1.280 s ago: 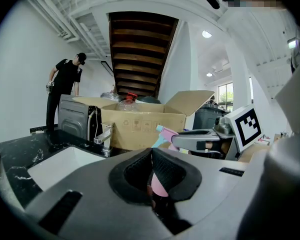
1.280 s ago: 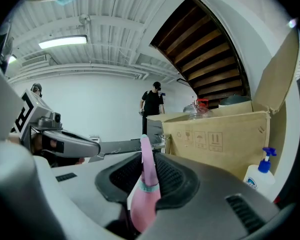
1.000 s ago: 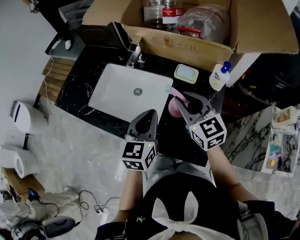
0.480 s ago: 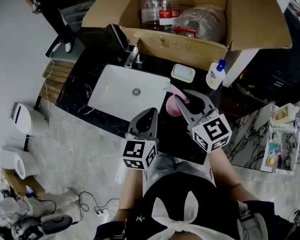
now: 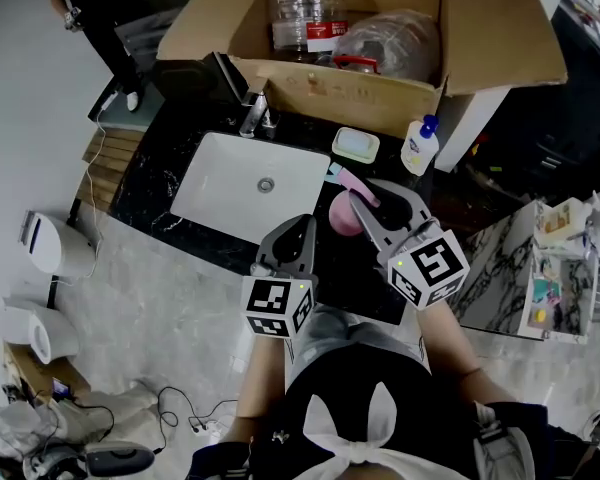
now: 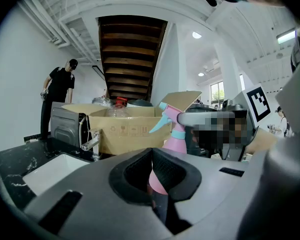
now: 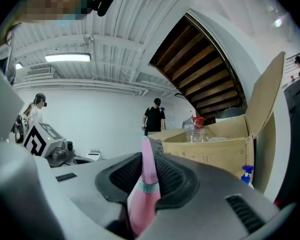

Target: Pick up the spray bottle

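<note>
Right tongs (image 5: 375, 201) are closed on the spray bottle (image 5: 342, 213). In the right gripper view the pink neck sits squeezed between both pads, so I'd call the grab done. The bottle is just right of the sink (image 5: 220, 190), over the black worktop (image 5: 158, 173), upright or near enough.

What I can't tell is whether it's actually off the worktop yet, since no view shows the base clearly. So my guess is the lift itself is what's left, or it's only barely begun.

Left tongs (image 5: 300, 230) are pinched together with nothing in them, hanging at the front edge of the sink. They point at the bottle but aren't touching it.
</note>
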A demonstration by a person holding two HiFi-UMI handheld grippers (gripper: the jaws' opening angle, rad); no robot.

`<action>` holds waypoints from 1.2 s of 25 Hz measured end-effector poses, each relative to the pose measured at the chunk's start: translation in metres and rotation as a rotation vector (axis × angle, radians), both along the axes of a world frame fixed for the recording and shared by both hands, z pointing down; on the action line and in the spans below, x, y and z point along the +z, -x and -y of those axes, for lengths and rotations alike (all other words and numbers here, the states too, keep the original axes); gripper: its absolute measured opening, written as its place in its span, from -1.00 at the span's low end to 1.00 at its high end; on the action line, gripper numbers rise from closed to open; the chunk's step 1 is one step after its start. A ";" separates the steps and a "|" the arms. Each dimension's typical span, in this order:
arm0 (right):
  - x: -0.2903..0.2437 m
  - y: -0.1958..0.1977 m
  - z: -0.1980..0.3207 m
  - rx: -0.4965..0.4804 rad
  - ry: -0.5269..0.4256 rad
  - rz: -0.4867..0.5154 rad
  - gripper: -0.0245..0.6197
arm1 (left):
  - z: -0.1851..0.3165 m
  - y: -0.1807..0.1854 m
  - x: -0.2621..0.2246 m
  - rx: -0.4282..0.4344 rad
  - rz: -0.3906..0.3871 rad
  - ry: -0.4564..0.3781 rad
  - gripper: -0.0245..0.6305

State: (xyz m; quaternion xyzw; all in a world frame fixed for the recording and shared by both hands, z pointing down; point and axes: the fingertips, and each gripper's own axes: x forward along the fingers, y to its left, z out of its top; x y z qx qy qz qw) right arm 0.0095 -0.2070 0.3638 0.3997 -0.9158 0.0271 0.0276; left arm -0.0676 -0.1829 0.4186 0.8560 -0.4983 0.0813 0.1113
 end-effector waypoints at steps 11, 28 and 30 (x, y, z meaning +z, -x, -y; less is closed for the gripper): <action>-0.007 -0.012 -0.016 0.009 -0.028 0.003 -0.65 | -0.010 -0.021 0.003 0.040 0.024 0.002 -0.85; -0.019 -0.011 -0.032 -0.011 -0.046 0.013 -0.65 | -0.016 -0.028 0.008 0.055 0.034 0.009 -0.85; -0.019 -0.010 -0.032 -0.012 -0.048 0.012 -0.65 | -0.016 -0.027 0.008 0.054 0.033 0.009 -0.85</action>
